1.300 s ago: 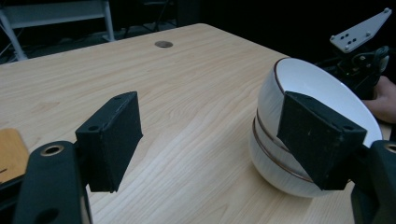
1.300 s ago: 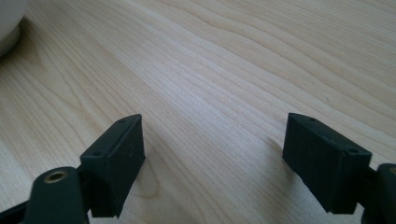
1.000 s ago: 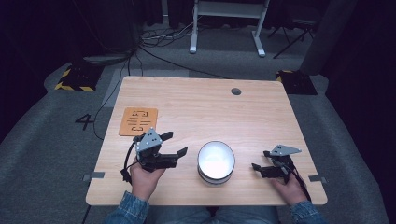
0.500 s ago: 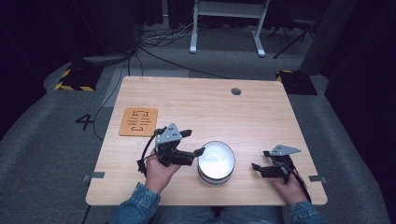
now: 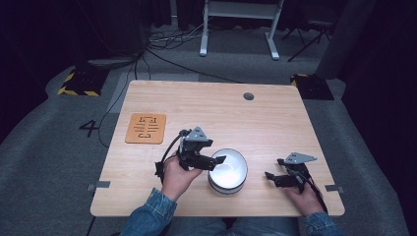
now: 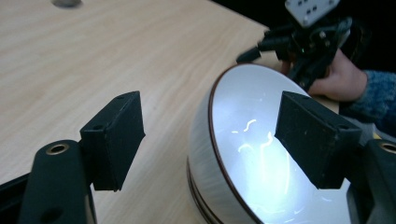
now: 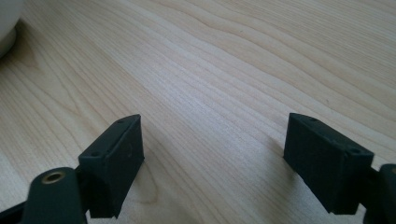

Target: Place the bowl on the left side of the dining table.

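An orange mat [image 5: 145,128] printed with a dark pattern lies on the wooden table [image 5: 275,118] well off to the outer side of the left gripper [image 5: 215,161] and looks to have no part in this step. That gripper's jaws stand wide apart and straddle the near rim of the white bowl [image 5: 230,173]: in the left gripper view one pad [image 6: 116,137] hangs outside the wall, just beside the bowl [image 6: 252,154] with a gap showing, while the other sits over the glossy interior. The bowl appears to be a stack, since a second rim line shows near its base. My reading is that a rim grasp is being set up. To do it well, the gripper should settle lower so both pads cover the wall below the brown lip, then close squarely across it; the glaze looks slick, so a shallow or skewed pinch could slip or tip the bowl. If only the top bowl is wanted, the outer pad should stay above the lower rim. On the bowl's far side from the left tool, the right gripper [image 5: 274,179] rests low by the table, jaws spread on nothing, with bare wood between its pads [image 7: 116,158].
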The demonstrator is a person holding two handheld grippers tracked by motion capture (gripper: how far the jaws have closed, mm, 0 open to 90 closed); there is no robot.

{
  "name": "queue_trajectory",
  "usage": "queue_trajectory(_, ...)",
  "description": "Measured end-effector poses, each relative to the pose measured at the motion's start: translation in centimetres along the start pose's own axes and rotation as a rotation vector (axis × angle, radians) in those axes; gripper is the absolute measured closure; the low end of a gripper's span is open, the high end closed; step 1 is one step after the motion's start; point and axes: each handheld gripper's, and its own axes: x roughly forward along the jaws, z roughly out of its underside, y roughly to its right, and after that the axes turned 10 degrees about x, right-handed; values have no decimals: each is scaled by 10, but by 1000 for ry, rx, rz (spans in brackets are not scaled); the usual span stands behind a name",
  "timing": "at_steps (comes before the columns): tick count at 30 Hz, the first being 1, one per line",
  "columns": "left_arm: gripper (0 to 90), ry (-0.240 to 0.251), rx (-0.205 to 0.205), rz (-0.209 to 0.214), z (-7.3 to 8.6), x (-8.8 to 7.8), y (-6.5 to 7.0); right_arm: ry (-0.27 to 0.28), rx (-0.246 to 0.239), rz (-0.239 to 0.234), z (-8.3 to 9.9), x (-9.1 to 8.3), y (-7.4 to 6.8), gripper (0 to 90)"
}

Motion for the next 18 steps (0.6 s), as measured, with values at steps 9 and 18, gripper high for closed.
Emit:
queue_trajectory(9,246,-189,-7,42,-11,26,1,-2,5,0,0,0,-1,201)
queue_trajectory(18,673,-333,5,-74,-27,28,8,-2,5,0,0,0,-1,201)
